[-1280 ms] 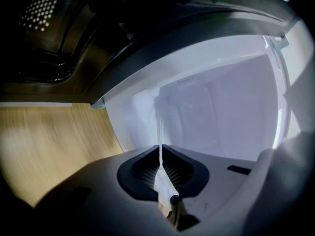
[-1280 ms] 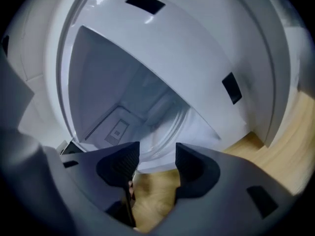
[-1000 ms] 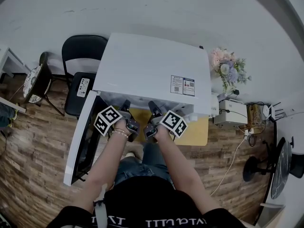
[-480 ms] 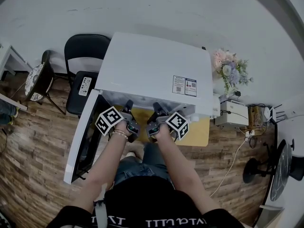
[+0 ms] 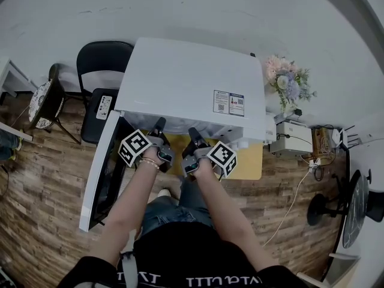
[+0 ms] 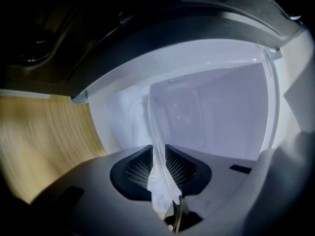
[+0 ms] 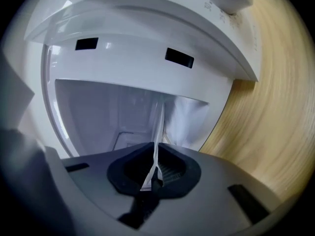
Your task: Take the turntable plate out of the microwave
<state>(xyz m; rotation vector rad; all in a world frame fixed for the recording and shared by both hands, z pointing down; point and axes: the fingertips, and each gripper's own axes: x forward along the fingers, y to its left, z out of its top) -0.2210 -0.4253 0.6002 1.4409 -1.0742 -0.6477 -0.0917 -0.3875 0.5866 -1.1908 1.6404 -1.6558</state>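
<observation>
Left hand-held gripper (image 6: 158, 154), jaws just widening, pinches turntable plate (image 6: 153, 117); right hand-held gripper (image 7: 156, 155) just clamped it. Keep level, draw near, clear microwave (image 5: 192, 83) sill.

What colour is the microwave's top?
White; the microwave shows best in the head view.

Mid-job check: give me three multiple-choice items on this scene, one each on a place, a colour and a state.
1. Where do the flowers stand relative to the microwave? A. On top B. At its right C. At its left
2. What colour is the microwave's casing? A. Black B. White C. Red
3. The right gripper is: A. open and empty B. shut on the turntable plate C. out of view
Key: 1 B, they sit beside its right wall; 2 B, its top shows white; 3 B, its fingers, which have just been closing, pinch the plate's rim.
</observation>
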